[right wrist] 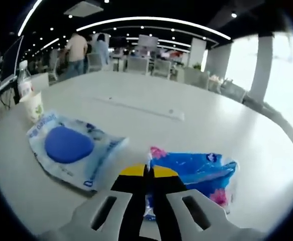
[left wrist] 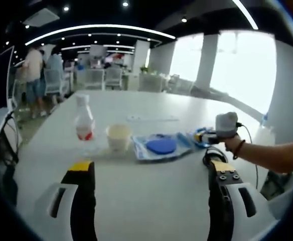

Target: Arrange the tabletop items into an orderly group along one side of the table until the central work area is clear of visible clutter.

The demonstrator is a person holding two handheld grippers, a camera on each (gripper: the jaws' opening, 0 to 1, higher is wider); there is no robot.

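Note:
My left gripper [left wrist: 151, 168] is open, its jaws wide apart above the white table [left wrist: 146, 206]. Beyond it stand a clear bottle with a red label [left wrist: 84, 120] and a paper cup [left wrist: 119, 136]. Next to them lie a clear bag holding a blue disc [left wrist: 159, 146] and a blue packet [left wrist: 199, 135]. A hand holds my right gripper [left wrist: 226, 128] at that packet's far end. In the right gripper view, my right gripper [right wrist: 148, 173] is shut on the near edge of the blue packet [right wrist: 196, 170]. The clear bag [right wrist: 71, 148], cup [right wrist: 33, 105] and bottle [right wrist: 23, 80] lie to the left.
A thin white strip [right wrist: 136, 108] lies further out on the table [right wrist: 227, 115]. A cable [left wrist: 252, 150] hangs off the table edge by the person's arm. Chairs and standing people [left wrist: 33, 80] are in the background beyond the far end.

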